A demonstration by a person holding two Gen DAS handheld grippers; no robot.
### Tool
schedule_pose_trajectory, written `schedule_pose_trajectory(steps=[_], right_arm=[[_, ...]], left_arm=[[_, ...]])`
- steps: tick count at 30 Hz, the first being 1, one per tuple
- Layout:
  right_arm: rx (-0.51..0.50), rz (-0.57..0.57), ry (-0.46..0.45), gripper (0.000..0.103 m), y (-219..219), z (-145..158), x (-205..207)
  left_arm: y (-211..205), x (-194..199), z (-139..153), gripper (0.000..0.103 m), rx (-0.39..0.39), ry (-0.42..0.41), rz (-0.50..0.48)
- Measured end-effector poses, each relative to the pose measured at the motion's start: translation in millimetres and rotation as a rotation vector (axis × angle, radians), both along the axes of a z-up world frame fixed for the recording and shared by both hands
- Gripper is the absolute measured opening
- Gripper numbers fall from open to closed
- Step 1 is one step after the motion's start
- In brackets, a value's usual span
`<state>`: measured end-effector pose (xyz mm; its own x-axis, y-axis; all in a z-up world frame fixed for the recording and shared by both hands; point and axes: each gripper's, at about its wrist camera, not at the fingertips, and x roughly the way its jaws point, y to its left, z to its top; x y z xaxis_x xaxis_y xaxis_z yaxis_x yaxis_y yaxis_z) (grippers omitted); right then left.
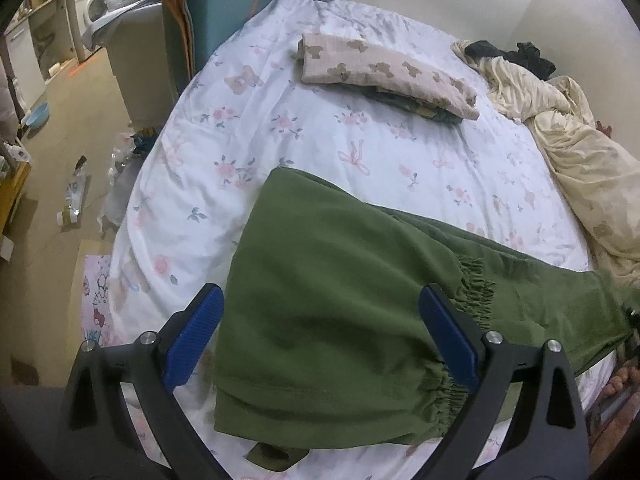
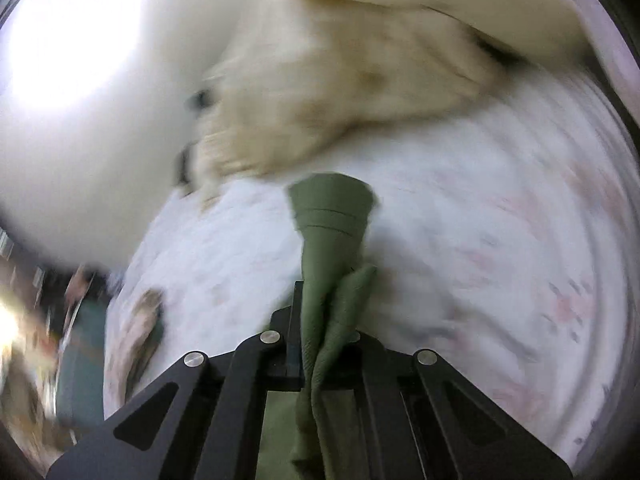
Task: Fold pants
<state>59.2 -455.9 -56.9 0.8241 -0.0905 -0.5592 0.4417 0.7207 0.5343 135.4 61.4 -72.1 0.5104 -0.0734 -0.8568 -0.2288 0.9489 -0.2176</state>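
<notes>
Right gripper (image 2: 326, 320): clenched on a bunched end of the green pants (image 2: 334, 216). The cloth runs up between the closed jaws at lower centre and flares into a hemmed cuff at mid-frame. This view is smeared, so the surroundings are hard to read.

Why that hold: pinching a leg end likely lets the person carry it across the garment to make the fold. This is a judgement.

Left gripper (image 1: 320, 340): released, with its blue pads (image 1: 194, 340) spread wide at the bottom of the frame. They sit either side of the pants' gathered waistband (image 1: 444, 396) and grip nothing. Whether a pad touches the cloth, I cannot tell.

Why that pose: it looks placed to steady or take the waist end while the other end travels.

Pants (image 1: 332, 300): spread across the lower middle of the left view on the floral bedsheet (image 1: 248, 120), one part trailing off to the right edge.

Further out: a folded bear-print cloth (image 1: 384, 72) lies at upper centre on a darker item. A rumpled cream blanket (image 1: 580, 160) fills the right edge. It appears as a pale blur across the top of the right view.

Beyond the bed: a washing machine (image 1: 94, 4) at upper left and a blue basin (image 1: 38, 114) on the floor at left.

Writing: no brand or label is legible. A packet on the floor (image 1: 74, 196) bears print too small to read.
</notes>
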Motion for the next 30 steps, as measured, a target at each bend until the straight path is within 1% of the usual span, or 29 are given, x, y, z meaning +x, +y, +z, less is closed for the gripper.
schedule_pose_trajectory(steps=[1,3,6,7,9,10,11,13,14,16,17,18,19,20,21,22,23,24,26,27,28,30], right_arm=[[-0.03,0.054,-0.012,0.001,12,11,7],[-0.106,0.179,-0.033,0.002,50,35,20],[-0.193,0.372,-0.077,0.001,122,61,36],[-0.202,0.442,-0.09,0.002,149,64,40],[-0.235,0.554,-0.089,0.002,199,61,37],[-0.253,0.639,-0.078,0.002,234,53,37],[-0.261,0.699,-0.065,0.001,257,42,38],[-0.273,0.815,-0.009,0.002,311,7,31],[-0.267,0.859,0.024,0.002,330,-12,30],[-0.251,0.947,0.143,0.007,368,-60,27],[-0.258,0.971,0.191,0.008,379,-76,26],[-0.287,0.997,0.233,0.013,392,-88,20],[-0.318,1.012,0.25,0.018,398,-94,14],[-0.327,1.024,0.246,0.021,400,-95,8],[-0.317,1.037,0.241,0.036,399,-91,4],[-0.296,1.053,0.243,0.057,396,-85,0],[-0.288,1.06,0.243,0.066,393,-79,-3],[-0.279,1.073,0.228,0.071,386,-70,-8],[-0.253,1.092,0.215,0.07,364,-52,-10],[-0.228,1.074,0.217,0.07,350,-46,-9],[-0.214,1.023,0.229,0.069,332,-42,-6],[-0.198,0.899,0.287,0.067,301,-39,8]], left_arm=[[1,-1,0,0.096,-0.01,0.001,0.003],[2,-2,0,0.096,-0.03,0.006,0.004],[3,-4,3,0.096,-0.042,0.005,0.006],[4,-4,5,0.096,-0.046,0.0,0.009],[5,-5,8,0.096,-0.055,-0.008,0.014],[6,-6,8,0.096,-0.062,-0.007,0.013],[5,-6,8,0.096,-0.066,-0.005,0.011],[5,-7,8,0.096,-0.069,-0.001,0.009],[5,-7,8,0.096,-0.067,0.0,0.007],[5,-8,8,0.096,-0.064,0.002,0.006],[5,-8,8,0.096,-0.064,0.003,0.006],[6,-9,8,0.096,-0.066,0.006,0.007],[7,-9,7,0.096,-0.069,0.009,0.009],[8,-10,6,0.096,-0.077,0.015,0.011],[9,-10,5,0.096,-0.085,0.022,0.012],[8,-9,4,0.096,-0.091,0.026,0.01],[7,-9,3,0.096,-0.097,0.032,0.006],[6,-8,2,0.096,-0.097,0.037,0.001],[1,-7,0,0.096,-0.1,0.044,-0.012],[-2,-6,-1,0.096,-0.103,0.05,-0.022],[-6,-5,-3,0.096,-0.106,0.06,-0.039],[-21,-3,-10,0.096,-0.088,0.086,-0.099]])
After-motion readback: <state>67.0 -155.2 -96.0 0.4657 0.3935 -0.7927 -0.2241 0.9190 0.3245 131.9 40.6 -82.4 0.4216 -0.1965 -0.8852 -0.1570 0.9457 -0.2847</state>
